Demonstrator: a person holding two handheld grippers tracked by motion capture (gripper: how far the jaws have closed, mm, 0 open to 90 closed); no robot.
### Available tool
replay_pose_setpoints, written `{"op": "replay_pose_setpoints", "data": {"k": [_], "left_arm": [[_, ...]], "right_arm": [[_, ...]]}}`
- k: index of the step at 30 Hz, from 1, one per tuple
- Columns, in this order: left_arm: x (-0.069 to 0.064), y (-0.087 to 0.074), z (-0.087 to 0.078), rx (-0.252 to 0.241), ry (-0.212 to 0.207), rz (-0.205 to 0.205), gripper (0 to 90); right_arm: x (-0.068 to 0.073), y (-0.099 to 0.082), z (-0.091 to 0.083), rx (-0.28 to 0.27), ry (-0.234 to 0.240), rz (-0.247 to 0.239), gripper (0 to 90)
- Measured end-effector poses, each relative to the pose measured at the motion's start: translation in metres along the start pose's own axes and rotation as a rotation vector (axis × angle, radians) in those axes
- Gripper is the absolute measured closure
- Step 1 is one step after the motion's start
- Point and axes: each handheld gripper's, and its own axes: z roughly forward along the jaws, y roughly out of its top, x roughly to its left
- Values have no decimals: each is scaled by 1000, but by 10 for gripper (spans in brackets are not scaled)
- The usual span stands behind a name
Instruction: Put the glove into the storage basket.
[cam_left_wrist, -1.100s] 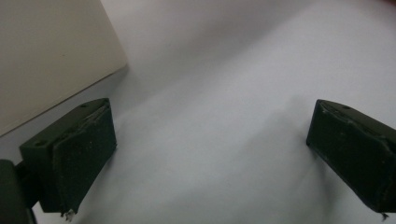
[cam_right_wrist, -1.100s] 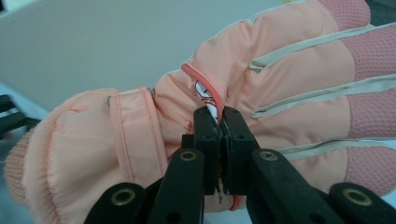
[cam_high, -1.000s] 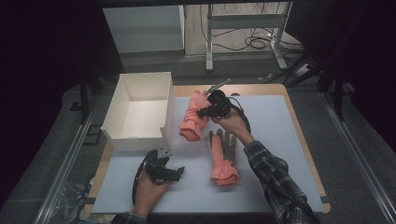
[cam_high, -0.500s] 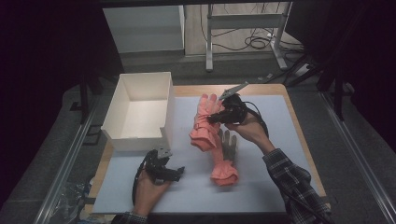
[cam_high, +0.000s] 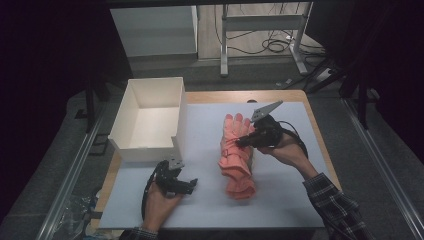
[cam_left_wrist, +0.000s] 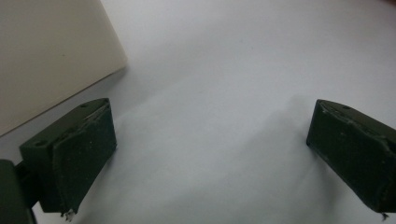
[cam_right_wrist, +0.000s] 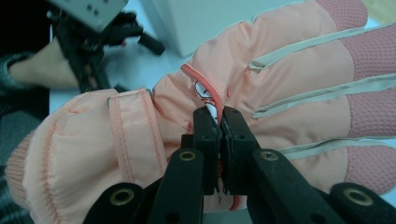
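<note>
Pinching a red cord on the back of the upper glove (cam_high: 236, 134), my right gripper (cam_high: 243, 141) has its fingers (cam_right_wrist: 207, 135) closed tight on that cord and the fabric beside it, as the right gripper view shows, with the glove's fingers running off to that view's right and its cuff to the left. From the high view this glove lies fingers-away on the white mat (cam_high: 285, 200), stacked over a second glove (cam_high: 240, 181) of the same salmon pink, whose cuff end sticks out toward me. My right hand (cam_high: 282, 149) holds the gripper just right of the gloves, its grey plate (cam_high: 265, 110) tilted up and its cable looping beside my wrist. My left gripper (cam_high: 187, 184) rests low on the mat near the front left, in my left hand (cam_high: 160, 202), well apart from the gloves. Its fingers (cam_left_wrist: 77, 154) are spread wide with nothing between them but bare mat. A white box (cam_high: 150, 117), open on top, sits at the worktop's left rear, and its wall shows just beside my left gripper's fingers in the left gripper view. The wooden worktop (cam_high: 280, 95) edges the mat.
</note>
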Motion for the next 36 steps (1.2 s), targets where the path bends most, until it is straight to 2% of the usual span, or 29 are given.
{"op": "replay_pose_setpoints", "data": {"k": [7,13,16,18,25,28,31,36], "left_arm": [[0,0,0,0,0,0,13],[0,0,0,4,-1,4,13],[0,0,0,3,-1,4,13],[0,0,0,3,-1,2,13],[0,0,0,4,-1,2,13],[0,0,0,5,-1,2,13],[0,0,0,4,-1,2,13],[0,0,0,4,-1,0,13]], "right_arm": [[3,-19,6,41,32,-30,851],[-3,-32,22,65,59,-35,846],[-5,-35,27,68,52,-38,841],[-5,-38,31,92,34,-51,839],[-4,-43,41,127,6,-61,833],[-4,-45,43,129,11,-52,826],[-7,-50,44,107,24,-26,789],[-7,-54,39,66,14,-5,712]]}}
